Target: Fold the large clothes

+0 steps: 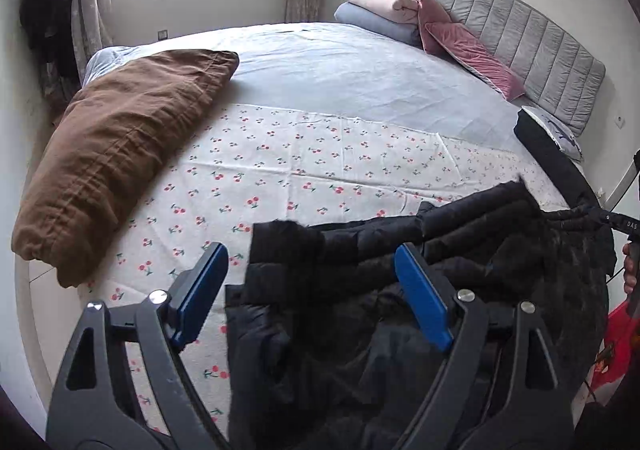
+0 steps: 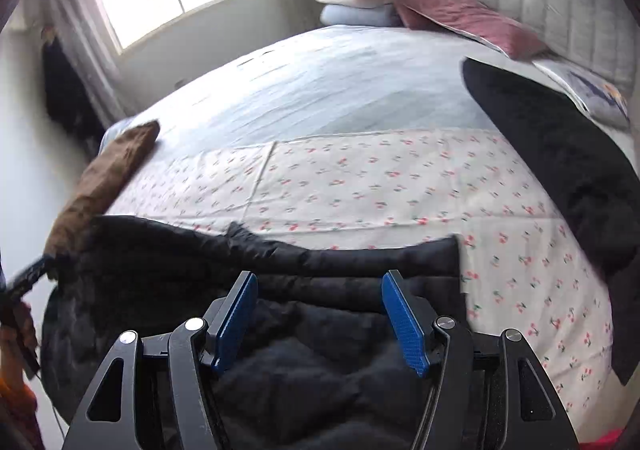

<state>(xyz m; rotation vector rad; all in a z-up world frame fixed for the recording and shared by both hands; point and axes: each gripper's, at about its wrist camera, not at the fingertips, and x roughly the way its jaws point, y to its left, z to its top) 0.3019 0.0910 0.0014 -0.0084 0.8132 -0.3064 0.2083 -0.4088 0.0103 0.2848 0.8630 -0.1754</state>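
While the black puffer jacket (image 1: pixel 400 290) is lying crumpled at the near edge of the bed (image 1: pixel 340 70) on the cherry-print sheet (image 1: pixel 280 170), both claws are hovering spread over it — left claw (image 1: pixel 312 290), right claw (image 2: pixel 320 318) — pinching nothing.

Black quilted jacket (image 1: pixel 400 290), rumpled on cherry-print sheet (image 1: pixel 280 170)

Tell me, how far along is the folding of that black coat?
Barely begun. The black coat lies rumpled at the bed's near edge, no neat fold showing. Both the left gripper and right gripper are open over it, gripping nothing. All folding remains.
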